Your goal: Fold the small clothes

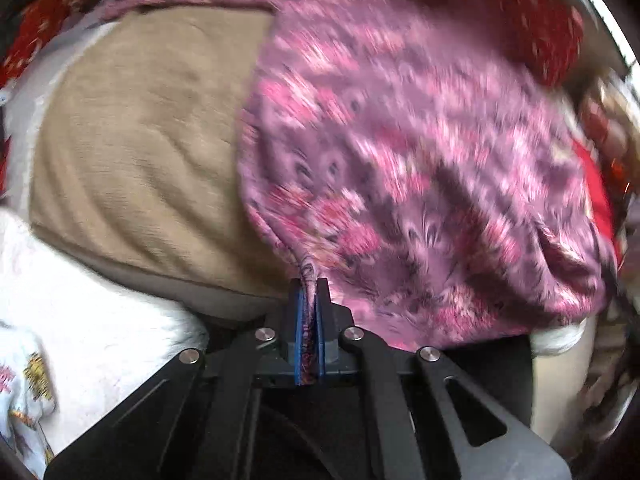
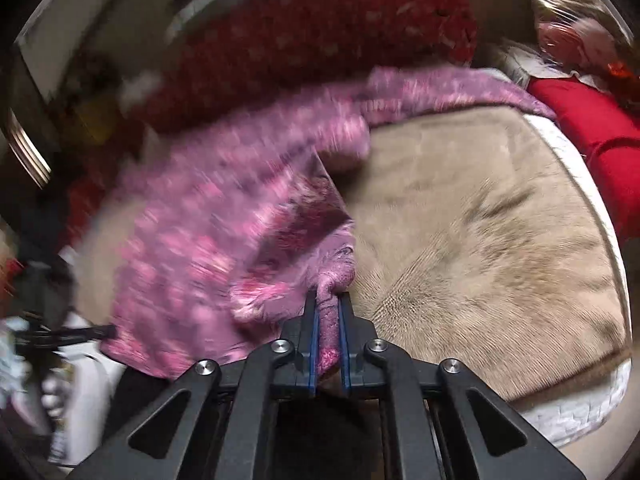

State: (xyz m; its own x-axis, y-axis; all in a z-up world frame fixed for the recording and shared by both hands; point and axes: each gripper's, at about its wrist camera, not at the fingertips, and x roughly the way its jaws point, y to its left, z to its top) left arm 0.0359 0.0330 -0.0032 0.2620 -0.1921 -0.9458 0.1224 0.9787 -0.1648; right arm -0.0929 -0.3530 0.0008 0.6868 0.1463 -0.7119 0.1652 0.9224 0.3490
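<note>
Two thin pinches: left fingers (image 1: 308,284) and right fingers (image 2: 327,300) each clamp the pink garment's (image 1: 400,152) bunched edge above the tan cushion (image 2: 480,240); either could slip, collapsing the fold.

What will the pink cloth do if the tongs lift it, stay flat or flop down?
Probably flop: the pink cloth already bunches into a thin rope between the left tongs. It looks light, since the right tongs hold it by a small pinch. It likely drapes over the tan cushion.
</note>
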